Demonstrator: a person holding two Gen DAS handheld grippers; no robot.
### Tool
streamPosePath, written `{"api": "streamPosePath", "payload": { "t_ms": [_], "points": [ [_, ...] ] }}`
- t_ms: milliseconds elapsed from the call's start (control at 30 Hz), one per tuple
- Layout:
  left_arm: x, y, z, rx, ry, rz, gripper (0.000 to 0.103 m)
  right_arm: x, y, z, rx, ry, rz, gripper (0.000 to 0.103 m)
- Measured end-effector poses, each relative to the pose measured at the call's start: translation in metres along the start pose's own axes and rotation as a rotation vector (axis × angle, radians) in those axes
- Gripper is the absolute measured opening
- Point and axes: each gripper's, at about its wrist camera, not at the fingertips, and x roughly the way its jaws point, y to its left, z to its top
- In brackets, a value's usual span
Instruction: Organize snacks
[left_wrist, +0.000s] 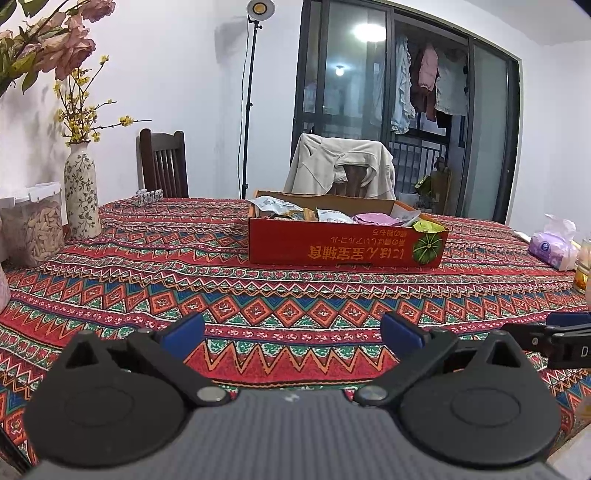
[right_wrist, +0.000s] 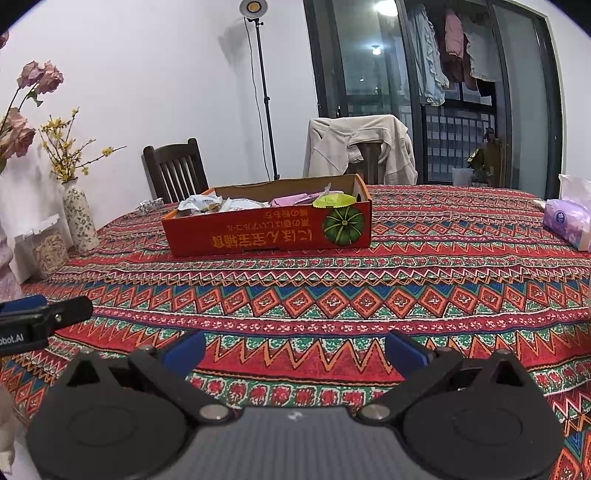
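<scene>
A shallow red cardboard box (left_wrist: 332, 249) (right_wrist: 258, 236) stands in the middle of the table, with several snack packets (left_wrist: 332, 216) (right_wrist: 295, 201) lying inside it, white, pink and yellow-green. My left gripper (left_wrist: 291, 334) is open and empty, low over the tablecloth in front of the box. My right gripper (right_wrist: 295, 352) is open and empty, also low over the cloth, to the right of the left one. The right gripper's side shows at the right edge of the left wrist view (left_wrist: 554, 339). The left gripper shows at the left edge of the right wrist view (right_wrist: 40, 321).
The patterned tablecloth (left_wrist: 258, 288) covers the table. A floral vase (left_wrist: 81, 192) and a clear container of nuts (left_wrist: 33, 225) stand at the left. A tissue pack (right_wrist: 565, 221) lies at the right. Two chairs (left_wrist: 164, 162) and a lamp stand (left_wrist: 247, 110) are behind the table.
</scene>
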Motion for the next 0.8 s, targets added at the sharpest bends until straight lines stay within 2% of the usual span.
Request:
{"api": "streamPosePath", "payload": {
  "t_ms": [600,800],
  "points": [
    [-0.0031,-0.0009,-0.0012,0.005,-0.008,-0.002,0.103,-0.0002,-0.0016,-0.0011,0.001,-0.003,0.000,0.103],
    [-0.0034,0.0021,-0.0008,-0.006,-0.027,0.022,0.103,0.0010,-0.0036,-0.0031,0.006,0.001,-0.005,0.103]
  ]
}}
